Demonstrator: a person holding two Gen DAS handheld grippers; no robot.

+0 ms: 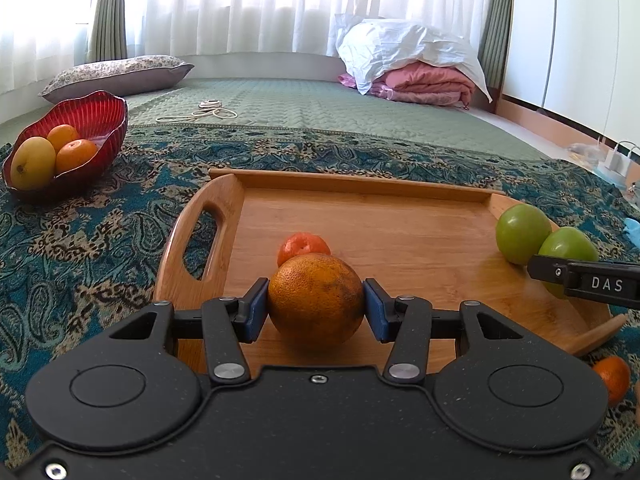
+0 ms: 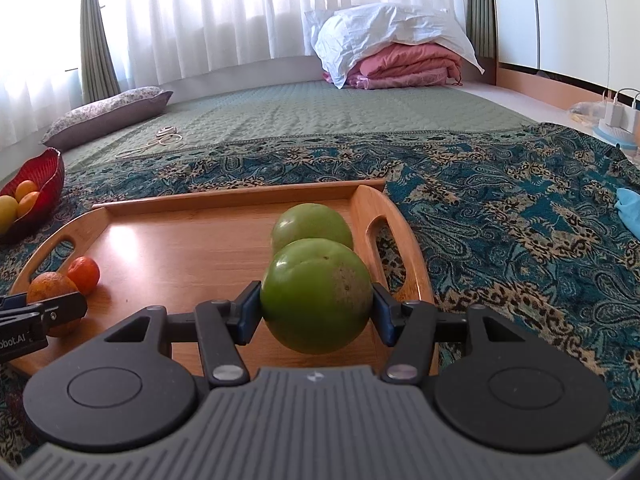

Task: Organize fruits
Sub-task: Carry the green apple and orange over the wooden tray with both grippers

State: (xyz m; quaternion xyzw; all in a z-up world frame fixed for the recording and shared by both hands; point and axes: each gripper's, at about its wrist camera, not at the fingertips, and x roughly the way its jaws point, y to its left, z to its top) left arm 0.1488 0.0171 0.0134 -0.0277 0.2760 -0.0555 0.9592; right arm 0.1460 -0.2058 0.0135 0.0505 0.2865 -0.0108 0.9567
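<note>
Left gripper [image 1: 316, 306] pinching orange [image 1: 316, 298], right gripper [image 2: 316, 306] pinching green fruit [image 2: 316, 294]; both round, firm, probably slippery—grip at widest middle.

Lighting: bright daylight, entering from behind through white sheer curtains [image 1: 248, 4]; curtain area overexposed, detail washed out at upper left in both views. Glare: a pale sheen on the wooden tray [image 2: 160, 248] floor in the right wrist view; small highlights on the near green fruit [image 2: 316, 296]. Shadows: soft, falling toward the camera; a dim patch under the large orange [image 1: 316, 300]. Sharpness: centre crisp; faint motion smear around the right gripper [image 1: 560, 276] where it enters the left wrist view. Distortion: strong fisheye, the tray rim and wardrobe [image 1: 580, 40] lines bowed, dark vignette in the upper right corners. Colour: saturated, slightly cool
</note>
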